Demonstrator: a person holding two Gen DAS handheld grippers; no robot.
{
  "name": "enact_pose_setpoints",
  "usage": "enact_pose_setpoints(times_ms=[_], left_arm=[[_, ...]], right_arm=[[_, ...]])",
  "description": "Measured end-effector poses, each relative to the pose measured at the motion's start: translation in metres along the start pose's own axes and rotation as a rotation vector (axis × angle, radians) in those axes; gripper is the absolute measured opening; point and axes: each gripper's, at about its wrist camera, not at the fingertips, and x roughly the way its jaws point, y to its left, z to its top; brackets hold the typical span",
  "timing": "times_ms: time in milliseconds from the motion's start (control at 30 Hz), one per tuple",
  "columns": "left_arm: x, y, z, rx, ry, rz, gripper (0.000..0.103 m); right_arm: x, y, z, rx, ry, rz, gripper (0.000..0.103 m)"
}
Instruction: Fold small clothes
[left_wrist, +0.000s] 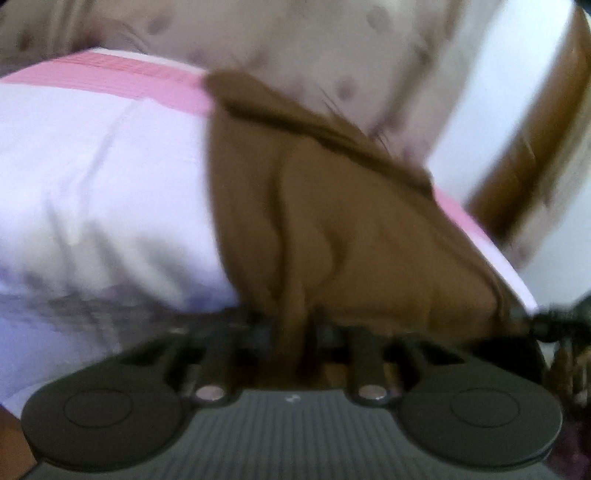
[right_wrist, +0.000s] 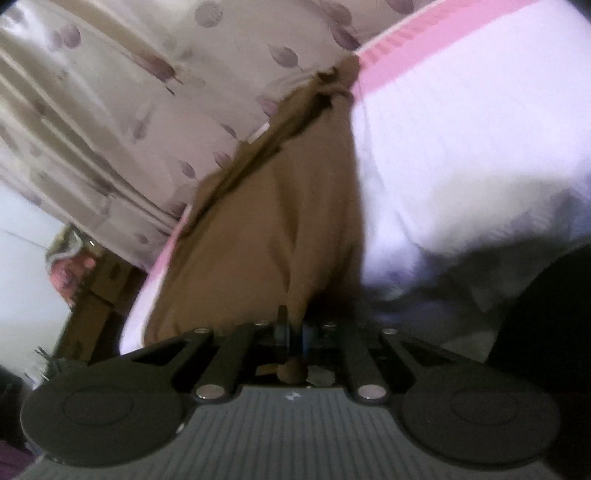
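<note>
Pinching the brown garment (left_wrist: 332, 229) at its near edge, the left gripper (left_wrist: 288, 332) and right gripper (right_wrist: 291, 332) are both clenched on it; its long axis runs away from them across the white bed sheet (left_wrist: 92, 177).

Both wrist views set low and very near, aimed forward along closed fingers toward 12 o'clock. Shared: brown garment (left_wrist: 332, 229) (right_wrist: 266, 236), pink-edged white sheet (left_wrist: 92, 177) (right_wrist: 461, 147), patterned curtain (left_wrist: 314, 48) (right_wrist: 147, 92).
</note>
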Motion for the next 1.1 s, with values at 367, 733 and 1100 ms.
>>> enact_pose_setpoints(times_ms=[367,733,1100], left_arm=[[-0.036,-0.019,0.016,-0.002,-0.085,0.008,0.013],[-0.051,-0.026,0.008,0.061,-0.05,0.016,0.012],[-0.081,-0.035,0.033,-0.003,-0.113,-0.069,0.012]], right_arm=[[-0.038,0.0,0.012,0.108,-0.124,0.121,0.012],[-0.049,-0.002,-0.015,0.154,-0.123,0.137,0.012],[-0.079,0.018,-0.001,0.15,-0.118,0.153,0.012]])
